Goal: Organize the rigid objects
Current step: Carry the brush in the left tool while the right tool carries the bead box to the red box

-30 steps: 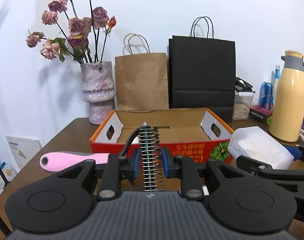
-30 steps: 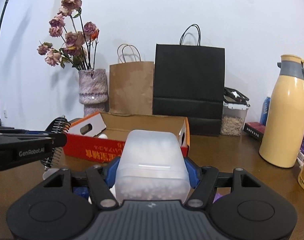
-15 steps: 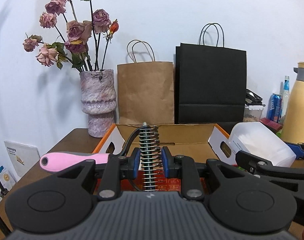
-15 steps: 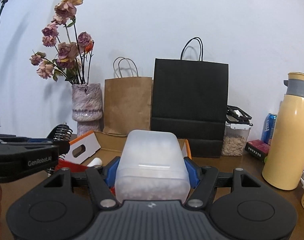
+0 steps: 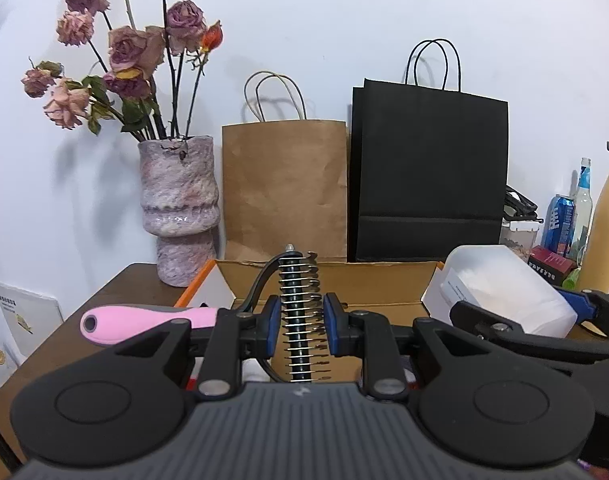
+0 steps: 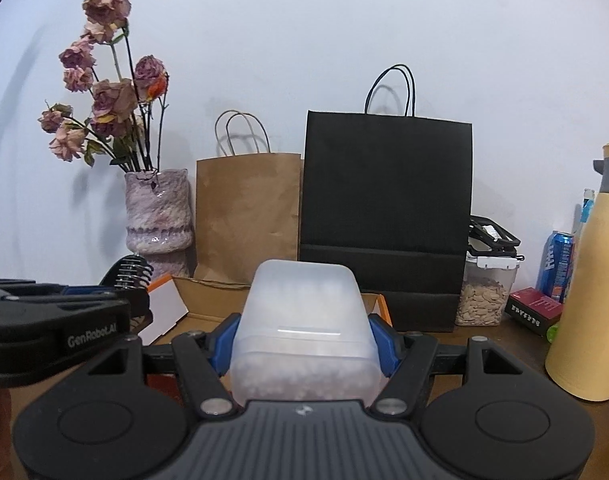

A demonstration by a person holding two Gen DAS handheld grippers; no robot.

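My left gripper (image 5: 302, 322) is shut on a comb with a pink handle (image 5: 144, 319); its head of metal teeth (image 5: 298, 280) stands upright between the blue pads. My right gripper (image 6: 302, 344) is shut on a translucent white plastic box (image 6: 302, 304), also seen at the right of the left wrist view as the white plastic box (image 5: 496, 288). Both are held over the near side of an open cardboard box (image 5: 384, 280) with orange edges. In the right wrist view the comb's head (image 6: 130, 274) shows at the left, over the cardboard box (image 6: 208, 298).
Behind the cardboard box stand a vase of dried roses (image 5: 178, 208), a brown paper bag (image 5: 284, 184) and a black paper bag (image 5: 428, 176). To the right are a jar of seeds (image 6: 484, 292), a blue can (image 6: 558, 264), a red packet (image 6: 534, 310) and a yellow flask (image 6: 592, 292).
Both grippers have moved forward together toward the cardboard box and the bags, which now look nearer. The comb and the white box stay gripped as before.
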